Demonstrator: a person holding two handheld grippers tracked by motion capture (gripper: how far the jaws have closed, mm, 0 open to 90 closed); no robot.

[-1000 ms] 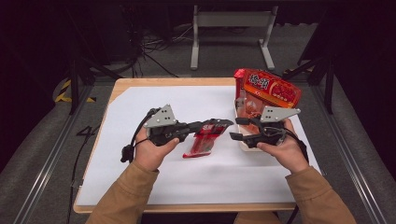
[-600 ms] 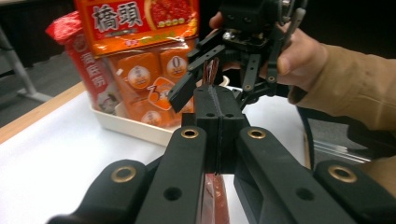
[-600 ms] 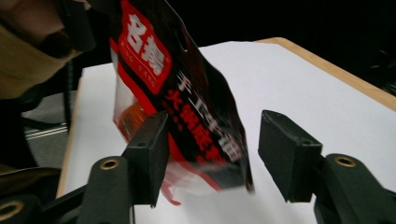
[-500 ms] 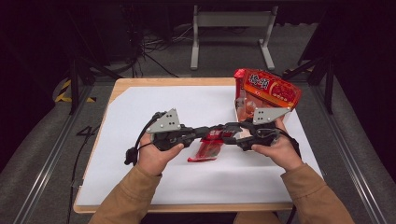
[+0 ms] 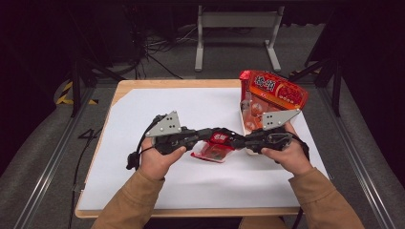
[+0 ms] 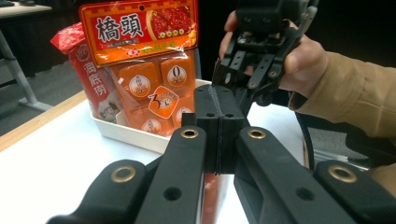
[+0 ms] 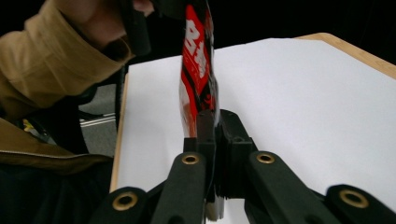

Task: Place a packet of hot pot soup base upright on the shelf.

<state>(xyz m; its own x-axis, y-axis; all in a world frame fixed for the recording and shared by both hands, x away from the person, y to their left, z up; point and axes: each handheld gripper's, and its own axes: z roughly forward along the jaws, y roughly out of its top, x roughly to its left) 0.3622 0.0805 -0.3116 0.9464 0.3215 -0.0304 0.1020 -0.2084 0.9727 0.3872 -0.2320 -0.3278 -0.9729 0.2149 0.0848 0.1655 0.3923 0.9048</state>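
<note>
White table (image 5: 143, 191), tub (image 5: 248, 125) of snacks at right. Left gripper (image 5: 214, 134) and right gripper (image 5: 239, 140), jaws just closed, both pinch red packet (image 5: 215, 149) above centre. Next, probably: pull apart to tear it.

A small glossy packet (image 5: 216, 147) is red with black and white lettering. The tall snack bag (image 5: 275, 90) is red and orange, printed with bold dark characters over orange wrapped pieces, and stands in a white tray (image 6: 122, 130). Matte black jaws carry brass-coloured rivets. The sleeves (image 5: 143, 202) are tan, on a white sheet (image 5: 200, 105) over pale wood.
</note>
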